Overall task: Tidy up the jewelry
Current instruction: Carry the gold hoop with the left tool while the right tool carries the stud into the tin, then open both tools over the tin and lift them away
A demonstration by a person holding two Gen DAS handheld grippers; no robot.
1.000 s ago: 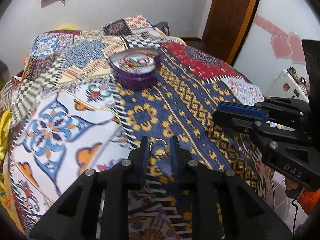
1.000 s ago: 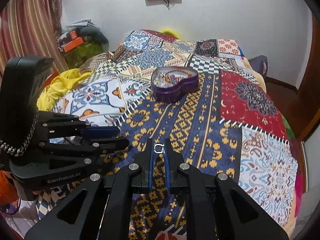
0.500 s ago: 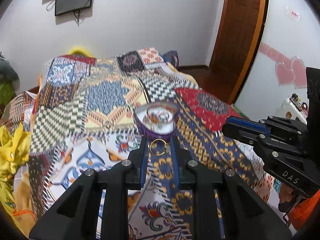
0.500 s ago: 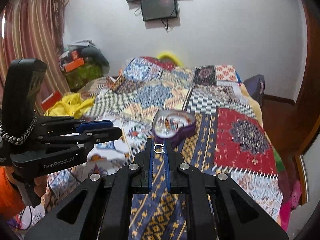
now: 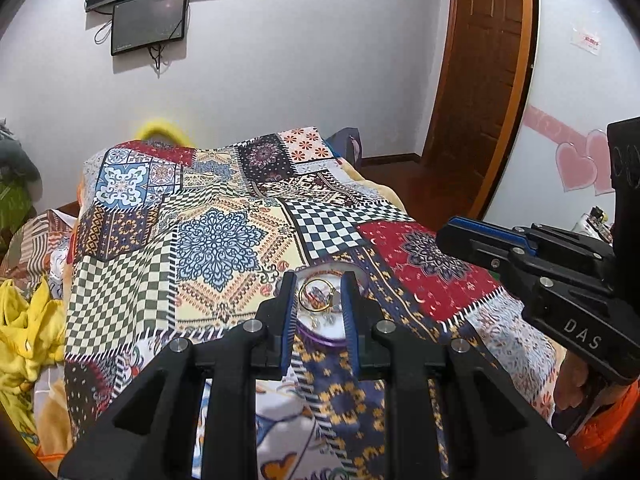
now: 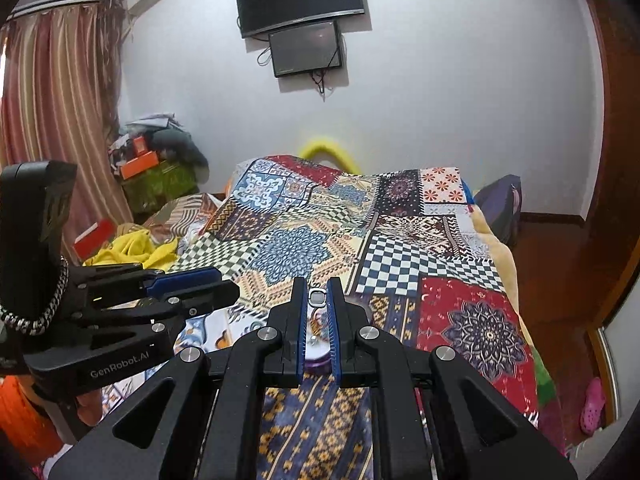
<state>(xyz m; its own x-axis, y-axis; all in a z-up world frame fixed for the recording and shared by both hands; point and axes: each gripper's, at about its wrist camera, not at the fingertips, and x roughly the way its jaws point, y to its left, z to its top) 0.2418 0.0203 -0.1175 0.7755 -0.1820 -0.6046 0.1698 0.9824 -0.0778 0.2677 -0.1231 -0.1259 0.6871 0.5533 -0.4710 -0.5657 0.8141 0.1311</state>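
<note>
My left gripper (image 5: 319, 294) is shut on a gold ring (image 5: 316, 295) and holds it above the bed, in line with the purple heart-shaped jewelry box (image 5: 320, 334) behind it. My right gripper (image 6: 317, 297) is shut on a small silver ring (image 6: 317, 297), also raised over the same purple box (image 6: 318, 354), which is mostly hidden by the fingers. The right gripper shows at the right of the left wrist view (image 5: 452, 240); the left gripper shows at the left of the right wrist view (image 6: 224, 286).
A patchwork bedspread (image 5: 224, 240) covers the bed. Yellow cloth (image 5: 24, 320) lies at the left side. Two screens (image 6: 304, 20) hang on the far wall. A wooden door (image 5: 488, 80) stands at the right.
Both grippers have risen and tilted up with their rings; the view now takes in the far wall. The purple box has slid lower, behind the fingertips.
</note>
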